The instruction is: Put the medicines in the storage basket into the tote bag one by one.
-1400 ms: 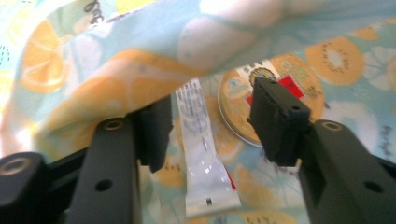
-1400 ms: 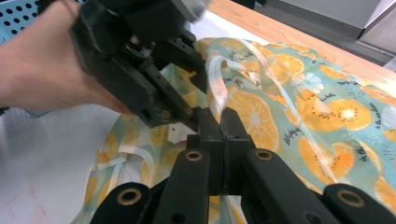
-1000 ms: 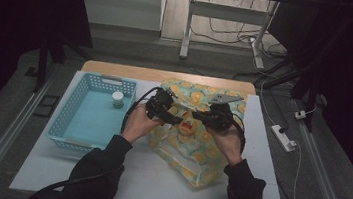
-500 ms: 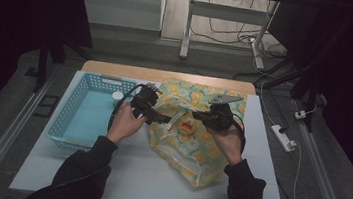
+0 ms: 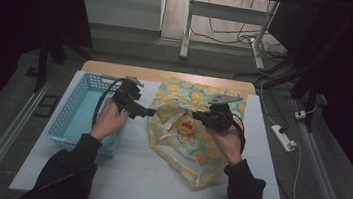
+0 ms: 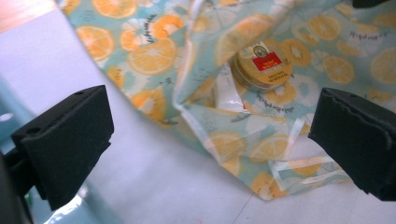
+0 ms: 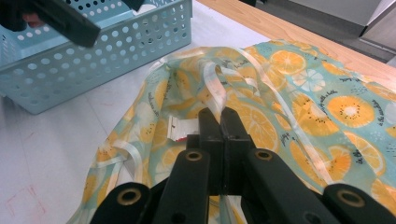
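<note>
An orange-slice print bag (image 5: 194,149) lies on the white table top, its mouth held open. Inside the mouth rests a round tin with a red label (image 5: 187,127) (image 6: 262,65). My right gripper (image 5: 196,116) (image 7: 218,115) is shut on the bag's white handle strap (image 7: 212,88) at the mouth's upper edge and holds it up. My left gripper (image 5: 148,111) (image 6: 210,140) hovers open and empty between the blue basket (image 5: 79,116) and the bag's left edge, jaws spread wide toward the bag (image 6: 154,56).
The perforated blue basket (image 7: 116,46) stands at the table's left, close to my left hand. A wooden strip (image 5: 167,76) runs along the table's far edge. A power strip (image 5: 283,137) lies on the floor to the right.
My left gripper has drawn back leftward from over the bag to the basket's right edge. The right gripper has stayed in place on the strap.
</note>
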